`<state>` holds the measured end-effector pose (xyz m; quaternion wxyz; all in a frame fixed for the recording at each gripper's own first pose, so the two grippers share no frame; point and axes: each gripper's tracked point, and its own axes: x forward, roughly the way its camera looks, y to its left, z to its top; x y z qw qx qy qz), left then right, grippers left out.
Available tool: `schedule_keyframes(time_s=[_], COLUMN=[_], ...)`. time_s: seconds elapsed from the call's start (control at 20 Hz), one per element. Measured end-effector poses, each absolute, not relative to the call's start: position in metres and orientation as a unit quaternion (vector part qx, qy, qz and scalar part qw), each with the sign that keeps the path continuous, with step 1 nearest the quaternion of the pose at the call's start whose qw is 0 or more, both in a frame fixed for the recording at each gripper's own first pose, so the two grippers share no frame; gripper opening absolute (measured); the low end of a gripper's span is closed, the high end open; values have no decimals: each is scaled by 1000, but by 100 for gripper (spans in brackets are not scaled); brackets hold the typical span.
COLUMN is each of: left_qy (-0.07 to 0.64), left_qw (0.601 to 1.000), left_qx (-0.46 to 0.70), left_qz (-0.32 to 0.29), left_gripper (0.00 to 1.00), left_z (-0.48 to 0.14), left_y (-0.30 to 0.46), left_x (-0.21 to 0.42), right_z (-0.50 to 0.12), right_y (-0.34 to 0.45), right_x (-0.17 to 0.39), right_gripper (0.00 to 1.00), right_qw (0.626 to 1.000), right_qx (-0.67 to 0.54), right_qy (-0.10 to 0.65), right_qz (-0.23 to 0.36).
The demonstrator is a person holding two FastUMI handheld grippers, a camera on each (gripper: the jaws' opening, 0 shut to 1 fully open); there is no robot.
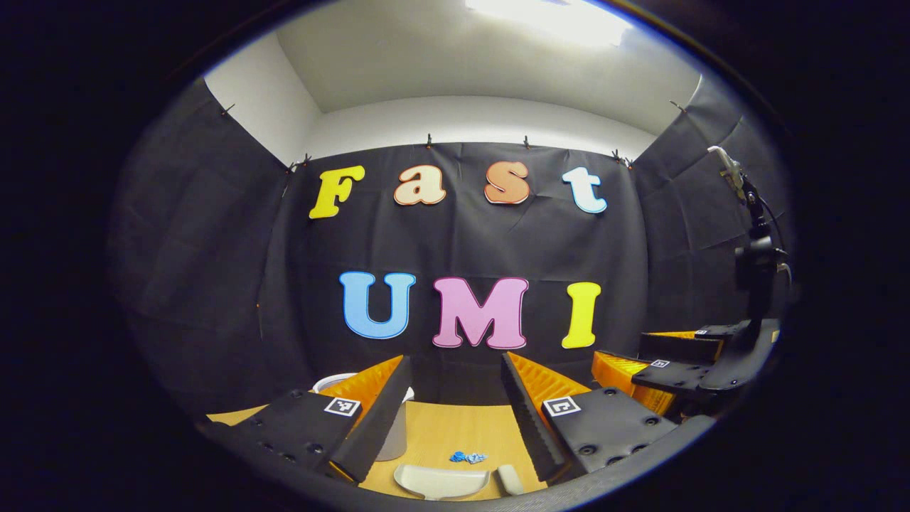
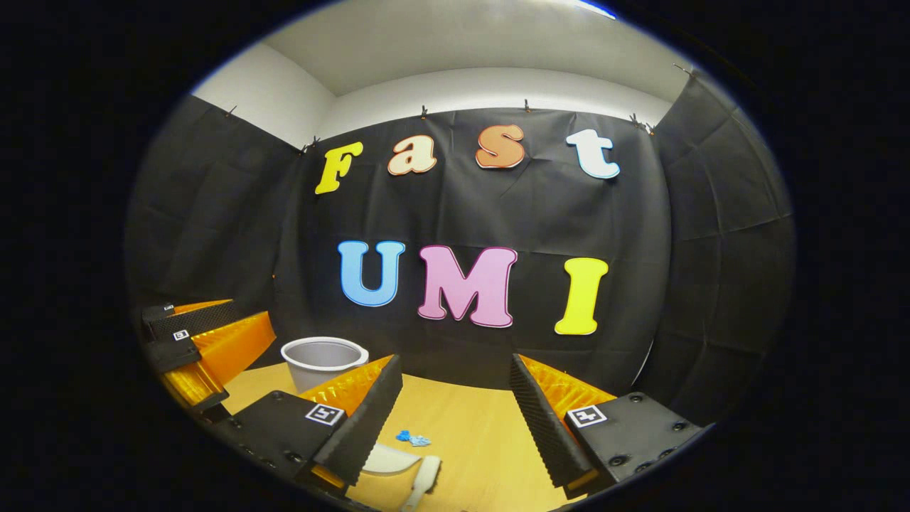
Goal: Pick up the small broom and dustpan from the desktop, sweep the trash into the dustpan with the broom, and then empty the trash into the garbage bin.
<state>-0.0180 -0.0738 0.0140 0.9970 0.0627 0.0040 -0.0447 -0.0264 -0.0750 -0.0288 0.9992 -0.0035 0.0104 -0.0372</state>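
Each tongs body (image 1: 455,419) is a black plate with recessed screws and one square black-and-white marker. The second tongs unit (image 2: 455,423) is identical. Finger inner faces are ribbed.

Desktop (image 2: 476,427): smooth matt wood finish. Garbage bin (image 2: 323,363), dustpan (image 1: 441,482): smooth plastic. Trash (image 1: 468,457) between the jaws: crumpled.

No readable text; the square tags (image 2: 324,414) on the fingers are unreadable.

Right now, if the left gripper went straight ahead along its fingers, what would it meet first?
Probably nothing on the desk. The left gripper, fingers apart, points level above the wooden desktop, over the crumpled blue scrap and white plastic dustpan. First contact looks like the black cloth wall, though depth is unclear.
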Motion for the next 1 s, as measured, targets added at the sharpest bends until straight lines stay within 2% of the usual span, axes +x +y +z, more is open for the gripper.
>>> schedule_keyframes(time_s=[0.05,0.1,0.25,0.45,0.6,0.8,1.0], left_qy=[12,12,1,-17,-21,-2,27], left_qw=[997,998,999,998,996,990,988], left_qx=[62,56,35,62,66,51,6], left_qz=[-42,-40,-30,-24,-51,-130,-151], left_gripper=[80,76,76,79,80,80,80], left_z=[9,10,17,20,14,1,-10], left_y=[-76,-79,-83,-82,-90,-107,-99], left_x=[-19,-20,-21,-16,1,41,66], right_z=[-34,-38,-45,-43,-37,-36,-31], right_y=[-79,-81,-81,-85,-95,-108,-104], right_x=[-24,-23,-14,-3,-6,-10,-5], right_gripper=[98,98,98,98,98,98,97], right_qw=[999,999,1000,1000,1000,996,992], right_qx=[1,7,6,-1,0,-15,-24], right_qy=[17,21,26,7,4,19,16], right_qz=[-34,-29,-10,0,-23,-90,-124])
